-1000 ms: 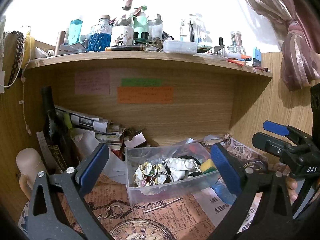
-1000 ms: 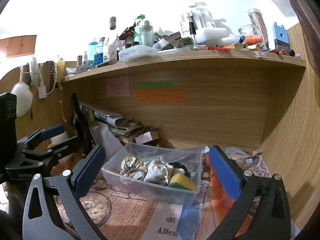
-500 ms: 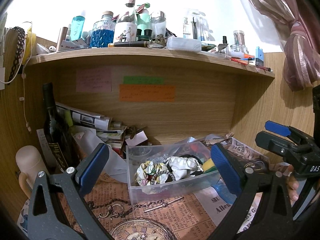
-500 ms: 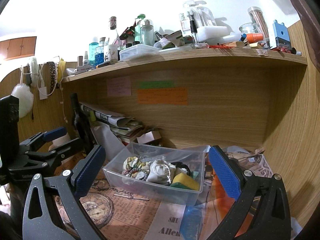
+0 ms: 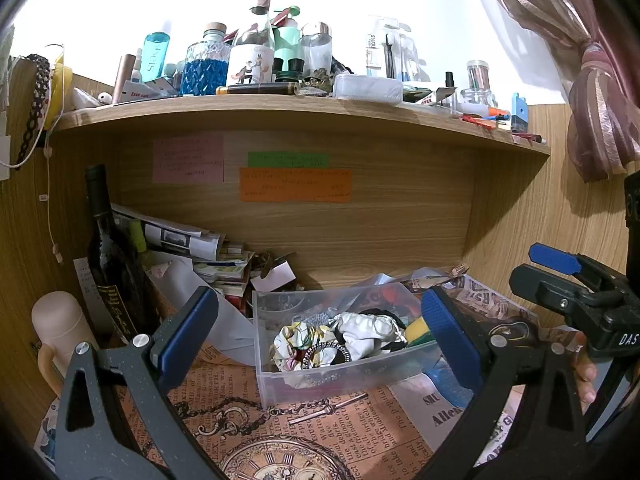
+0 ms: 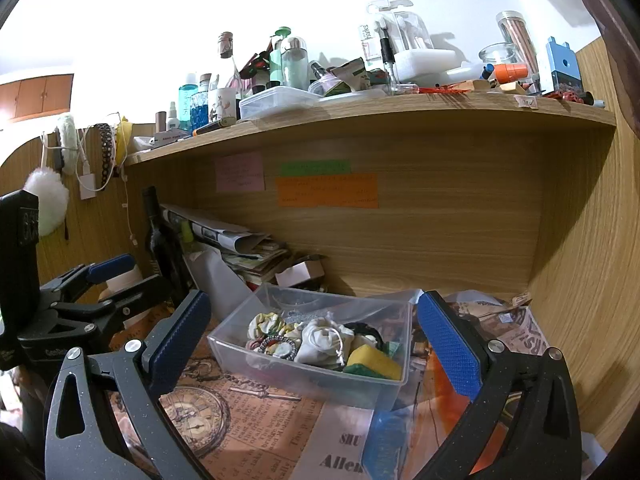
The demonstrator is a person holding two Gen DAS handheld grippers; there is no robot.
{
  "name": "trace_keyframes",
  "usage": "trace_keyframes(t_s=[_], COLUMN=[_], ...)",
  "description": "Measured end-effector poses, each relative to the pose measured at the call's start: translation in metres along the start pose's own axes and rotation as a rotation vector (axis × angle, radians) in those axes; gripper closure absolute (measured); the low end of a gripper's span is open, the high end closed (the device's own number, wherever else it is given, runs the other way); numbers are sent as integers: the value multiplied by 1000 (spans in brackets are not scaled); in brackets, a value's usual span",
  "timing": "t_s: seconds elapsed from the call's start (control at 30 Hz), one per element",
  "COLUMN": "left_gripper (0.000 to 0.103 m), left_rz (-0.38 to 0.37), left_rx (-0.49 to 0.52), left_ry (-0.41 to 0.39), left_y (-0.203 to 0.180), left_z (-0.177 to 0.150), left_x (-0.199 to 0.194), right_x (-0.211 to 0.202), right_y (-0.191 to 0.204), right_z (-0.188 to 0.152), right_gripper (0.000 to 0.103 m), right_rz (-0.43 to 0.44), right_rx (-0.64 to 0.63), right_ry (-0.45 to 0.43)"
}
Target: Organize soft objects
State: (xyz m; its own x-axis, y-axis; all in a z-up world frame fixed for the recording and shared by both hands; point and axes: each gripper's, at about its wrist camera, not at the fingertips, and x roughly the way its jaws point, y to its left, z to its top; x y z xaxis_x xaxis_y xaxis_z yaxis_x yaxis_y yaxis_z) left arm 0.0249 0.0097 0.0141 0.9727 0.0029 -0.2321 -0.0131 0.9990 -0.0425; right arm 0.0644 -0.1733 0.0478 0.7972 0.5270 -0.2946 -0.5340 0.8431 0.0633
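Task looks near its end, as far as I can judge. The soft things sit together in the clear rectangular plastic bin [image 6: 310,354] on the newspaper-print desk mat [image 5: 320,432], under the wooden shelf [image 5: 304,106]: a pale floral fabric scrunchie [image 6: 266,326], a white crumpled drawstring cloth pouch [image 6: 326,340], a yellow-and-green sponge [image 6: 374,360], plus a beaded ring-shaped band [image 6: 278,346] lying on top. Something black lies behind the pouch, prob. another hair tie, but it's too hidden to be sure. Nothing soft shows loose on the mat near the bin; a blue object [image 6: 386,440] lies in front of it, blurred, can't tell if it belongs w/ the lot.

Left gripper [image 5: 320,336]: blue-padded jaws wide apart, holding nothing, bin framed between them but not touched. Right gripper [image 6: 314,336]: same, jaws spread, empty, short of the bin. Each shows in the other's view, off to the side.

What's left: maybe that blue item, or just backing away.

Vs. earlier frames: little has changed. Bin contents lie the same. Both cams have drifted slightly: the shelf w/ its bottles sits a touch lower in view, and in the left view the bin too, which reads as a small lift or tilt-up. Jaws were equally open then; no grasp made in between.
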Motion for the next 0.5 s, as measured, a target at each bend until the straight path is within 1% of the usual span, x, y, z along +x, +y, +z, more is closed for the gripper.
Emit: trace_keyframes(t_s=[0.5], left_gripper=[0], left_rz=[-10], left_rx=[-4], left_ry=[7], left_y=[2], left_z=[0], left_x=[1], right_x=[0], right_y=[-1], right_z=[0], right_gripper=[0], right_rz=[0], right_rx=[1], right_ry=[1])
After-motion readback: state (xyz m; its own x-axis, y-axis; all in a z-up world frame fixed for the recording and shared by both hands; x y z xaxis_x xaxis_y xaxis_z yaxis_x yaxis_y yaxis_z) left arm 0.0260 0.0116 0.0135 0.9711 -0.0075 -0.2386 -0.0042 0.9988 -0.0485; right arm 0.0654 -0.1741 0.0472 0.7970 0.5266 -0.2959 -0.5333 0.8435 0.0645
